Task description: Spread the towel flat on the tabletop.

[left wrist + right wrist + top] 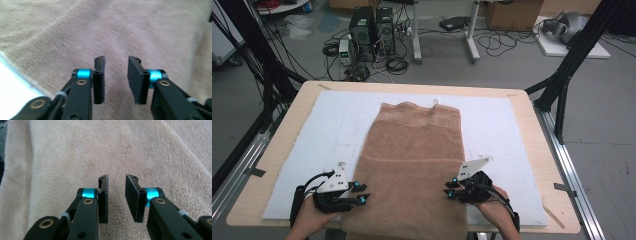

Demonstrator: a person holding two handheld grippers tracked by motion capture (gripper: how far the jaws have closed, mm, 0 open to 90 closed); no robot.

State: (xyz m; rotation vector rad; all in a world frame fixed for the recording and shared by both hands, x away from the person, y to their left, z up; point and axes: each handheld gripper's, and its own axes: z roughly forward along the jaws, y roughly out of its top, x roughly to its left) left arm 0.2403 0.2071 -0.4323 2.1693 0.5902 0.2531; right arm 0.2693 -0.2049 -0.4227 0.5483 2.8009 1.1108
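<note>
A tan towel (414, 150) lies lengthwise on the white pad (332, 130), its patterned border at the far end and its near end over the table's front edge. My left gripper (360, 192) is at the towel's near left edge, pointing inward. In the left gripper view the gripper (116, 60) is open, with a gap between its pads just above the towel (125, 30). My right gripper (451, 187) is at the near right edge, facing the left one. In the right gripper view it (117, 178) is also open, above the towel (100, 150), with nothing between its pads.
The pad covers most of the wooden table (287, 135), with bare pad on both sides of the towel. Black frame posts (562, 85) stand at the table's sides. Computer towers (372, 32) and cables lie on the floor beyond.
</note>
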